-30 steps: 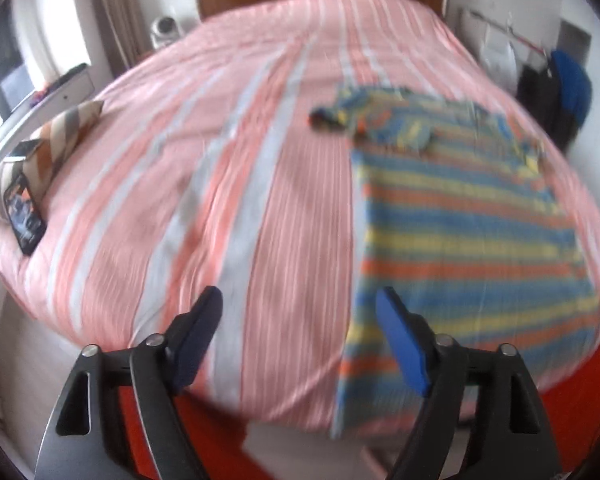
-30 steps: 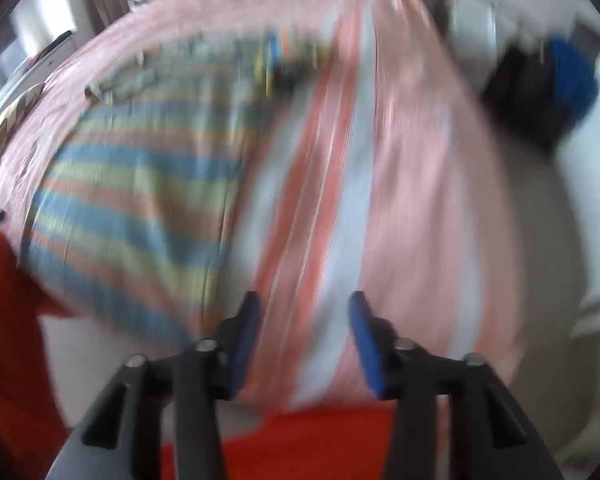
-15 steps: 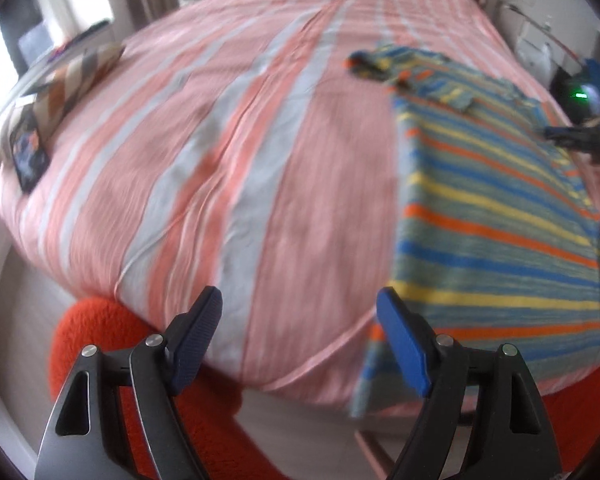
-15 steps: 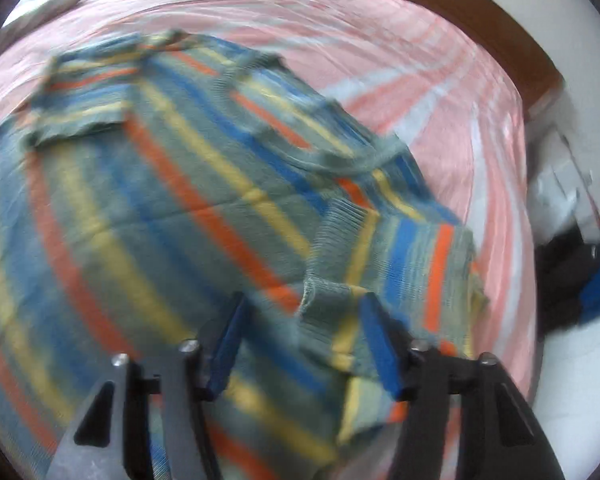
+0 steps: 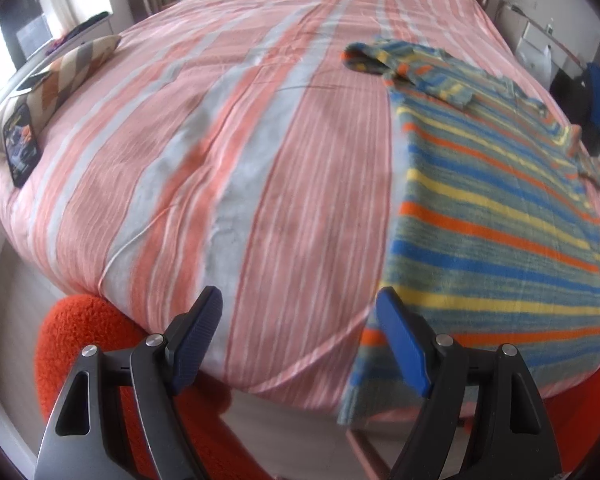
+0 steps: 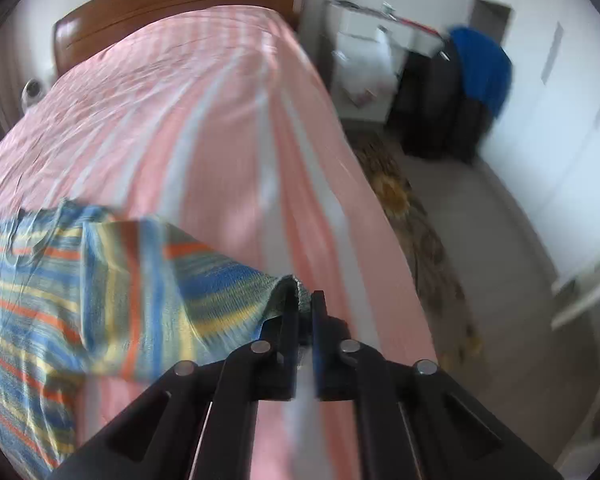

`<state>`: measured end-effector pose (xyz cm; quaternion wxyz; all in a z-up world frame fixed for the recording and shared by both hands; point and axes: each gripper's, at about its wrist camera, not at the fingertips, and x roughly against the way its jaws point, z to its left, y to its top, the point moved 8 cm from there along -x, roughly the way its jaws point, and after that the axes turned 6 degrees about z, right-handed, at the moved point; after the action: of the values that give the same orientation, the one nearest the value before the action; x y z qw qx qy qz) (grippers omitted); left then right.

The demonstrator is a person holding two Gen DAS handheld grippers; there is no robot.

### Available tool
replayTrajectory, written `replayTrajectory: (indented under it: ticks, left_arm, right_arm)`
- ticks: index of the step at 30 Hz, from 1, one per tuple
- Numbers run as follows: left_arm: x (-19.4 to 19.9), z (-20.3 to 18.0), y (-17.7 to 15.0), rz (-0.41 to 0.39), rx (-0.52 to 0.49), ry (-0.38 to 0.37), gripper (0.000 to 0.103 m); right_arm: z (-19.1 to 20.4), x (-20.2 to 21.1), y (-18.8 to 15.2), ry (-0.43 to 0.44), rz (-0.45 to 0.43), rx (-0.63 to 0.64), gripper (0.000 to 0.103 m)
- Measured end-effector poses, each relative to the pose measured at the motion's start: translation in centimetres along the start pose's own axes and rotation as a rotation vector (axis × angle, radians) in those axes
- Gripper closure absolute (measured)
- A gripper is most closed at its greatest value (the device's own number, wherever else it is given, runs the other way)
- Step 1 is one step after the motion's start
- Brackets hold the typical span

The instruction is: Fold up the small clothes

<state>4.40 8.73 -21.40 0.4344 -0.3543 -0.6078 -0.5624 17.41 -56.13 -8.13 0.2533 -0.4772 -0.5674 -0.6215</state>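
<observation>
A striped knit sweater [image 5: 496, 208] in blue, yellow, orange and grey lies flat on the right side of the bed, its hem hanging over the near edge. My left gripper [image 5: 300, 320] is open and empty above the bed's near edge, just left of the hem. In the right wrist view my right gripper [image 6: 305, 304] is shut on the cuff of the sweater's sleeve [image 6: 220, 292] and holds it lifted off the bed; the sweater's body [image 6: 40, 280] lies to the left.
The bed has a pink and grey striped cover [image 5: 228, 152] and a wooden headboard [image 6: 172, 4]. A patterned pillow [image 5: 72, 68] and a phone [image 5: 20, 144] lie at its left edge. An orange fuzzy seat [image 5: 80, 344] is below. Furniture and a blue garment [image 6: 484, 68] stand right.
My right gripper has closed on the sleeve cuff and pulled it out to the right. My left gripper stays open and has drifted slightly along the bed's near edge.
</observation>
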Motion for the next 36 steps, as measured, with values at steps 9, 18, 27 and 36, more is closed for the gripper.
replayTrajectory:
  ticks: [9, 18, 27, 36]
  left_arm:
    - [0.3, 0.0, 0.0, 0.001, -0.015, 0.040, 0.022]
    - [-0.5, -0.9, -0.2, 0.031, -0.045, 0.067, 0.022]
    - [-0.7, -1.9, -0.1, 0.050, -0.073, 0.089, 0.022]
    - [0.1, -3.3, 0.2, 0.040, -0.103, 0.110, 0.022]
  right_arm:
    - [-5.5, -4.5, -6.3, 0.102, 0.144, -0.298, 0.099]
    - [-7.8, -4.9, -6.9, 0.223, 0.130, -0.454, 0.101]
    - [-8.5, -3.0, -6.4, 0.195, 0.047, -0.334, 0.081]
    - [0.0, -5.0, -1.9, 0.241, 0.049, 0.073, 0.045]
